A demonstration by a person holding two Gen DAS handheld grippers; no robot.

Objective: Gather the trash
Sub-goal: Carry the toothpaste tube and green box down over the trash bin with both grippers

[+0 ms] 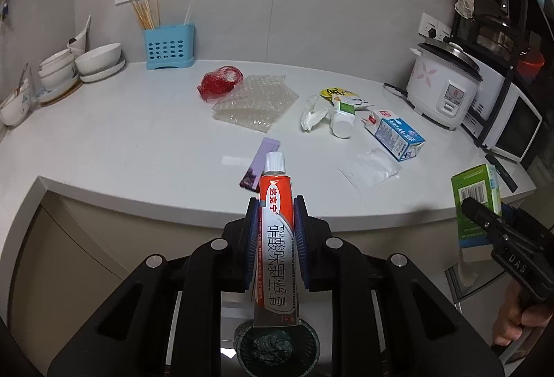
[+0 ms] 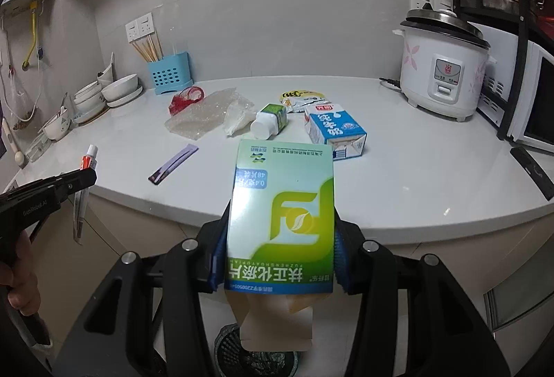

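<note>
My left gripper (image 1: 275, 238) is shut on a red and white ointment tube (image 1: 275, 224), held in front of the counter edge above a dark mesh trash bin (image 1: 277, 347). My right gripper (image 2: 277, 259) is shut on a green medicine box (image 2: 282, 217), also held off the counter above the bin (image 2: 225, 352). On the white counter (image 1: 121, 141) lie a red net (image 1: 220, 82), bubble wrap (image 1: 254, 103), a purple wrapper (image 1: 259, 162), a white bottle (image 1: 342, 122), a blue milk carton (image 1: 398, 134), a yellow packet (image 1: 337, 94) and a clear plastic bag (image 1: 372, 169).
A blue utensil holder (image 1: 169, 46) and stacked white bowls (image 1: 69, 65) stand at the back left. A rice cooker (image 1: 445, 87) and a microwave (image 1: 509, 124) on a black rack stand at the right. Beige cabinets run below the counter.
</note>
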